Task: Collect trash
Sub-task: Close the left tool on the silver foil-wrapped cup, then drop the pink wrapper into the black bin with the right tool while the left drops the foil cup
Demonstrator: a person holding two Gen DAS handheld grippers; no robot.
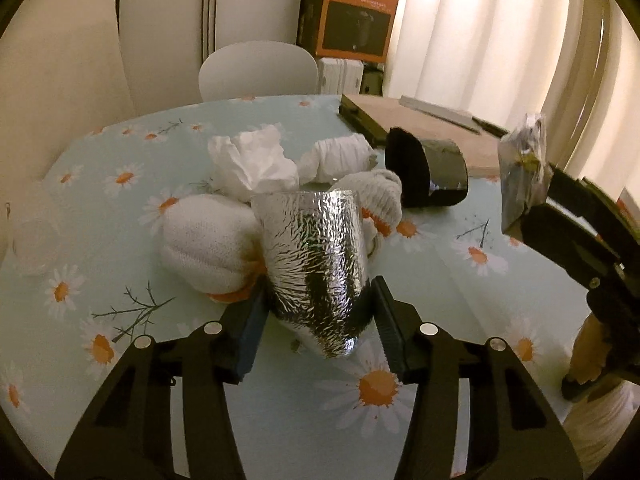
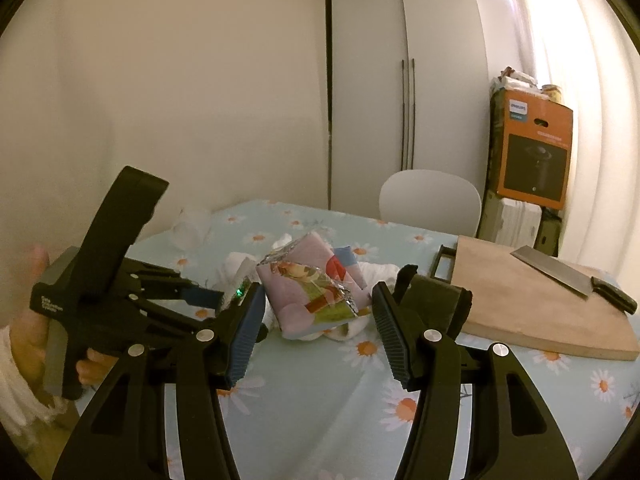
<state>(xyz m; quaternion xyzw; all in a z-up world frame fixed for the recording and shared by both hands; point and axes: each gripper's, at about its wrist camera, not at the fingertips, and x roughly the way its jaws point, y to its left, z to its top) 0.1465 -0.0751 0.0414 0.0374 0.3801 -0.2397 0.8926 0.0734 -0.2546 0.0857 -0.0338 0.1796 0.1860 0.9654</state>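
A crinkled silver foil bag [image 1: 316, 248] rests on the daisy-print tablecloth [image 1: 120, 208], and my left gripper [image 1: 318, 292] is shut on its lower half, a pad against each side. The right wrist view shows my right gripper [image 2: 318, 296] shut on a colourful pink snack wrapper [image 2: 316, 292] with torn silver edges. From the left wrist view that same wrapper [image 1: 524, 172] hangs above the table at the right, at the tip of the right gripper [image 1: 536, 200]. The left gripper [image 2: 208, 298] reaches in from the left, with a hand [image 2: 24, 340] on its handle.
Behind the foil bag lie a crumpled white tissue [image 1: 256, 164], three rolled white cloth bundles [image 1: 208, 248] and a black curved case [image 1: 432, 176]. A wooden cutting board [image 2: 540, 312] bears a cleaver [image 2: 560, 272]. A clear cup [image 2: 188, 232] lies far left; a white chair [image 2: 430, 196] stands behind.
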